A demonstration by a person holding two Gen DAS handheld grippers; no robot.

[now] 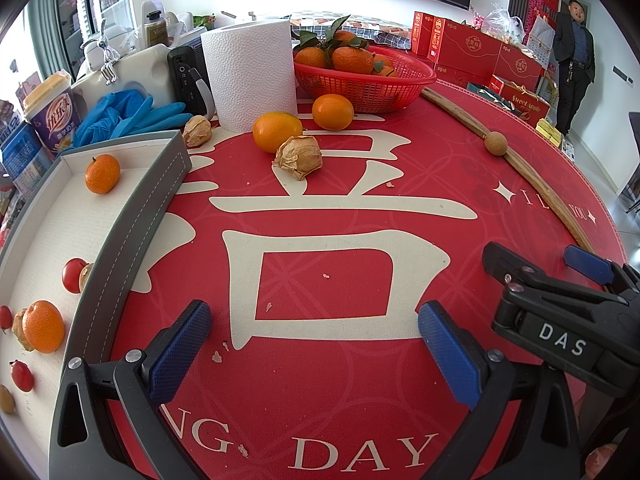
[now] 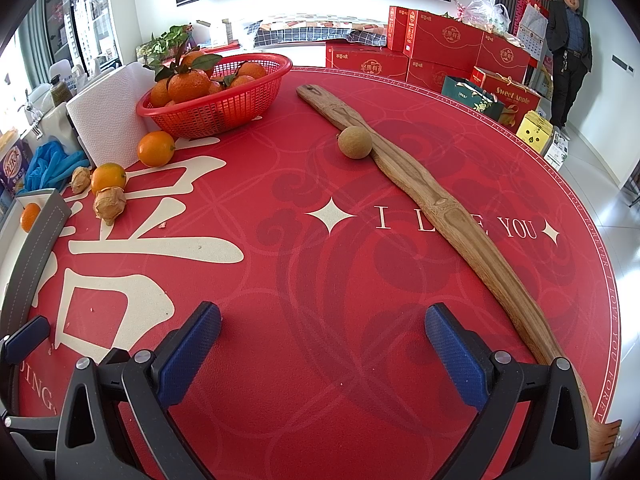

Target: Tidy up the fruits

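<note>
Two loose oranges (image 1: 277,131) (image 1: 333,111) and two husked physalis (image 1: 298,157) (image 1: 197,131) lie on the red table mat (image 1: 360,208) beside the paper towel roll (image 1: 250,74). A round longan (image 2: 355,142) rests against the wooden stick (image 2: 440,208). A grey tray (image 1: 136,216) at the left holds oranges (image 1: 102,173) (image 1: 43,326), cherry tomatoes (image 1: 74,275) and physalis. My left gripper (image 1: 314,332) is open and empty above the mat. My right gripper (image 2: 322,336) is open and empty; it also shows in the left wrist view (image 1: 544,268).
A red basket (image 1: 362,80) of leafy mandarins stands at the back. Blue gloves (image 1: 132,114), a cup and bottles crowd the back left. Red gift boxes (image 2: 440,46) and a standing man (image 2: 568,48) are beyond the table.
</note>
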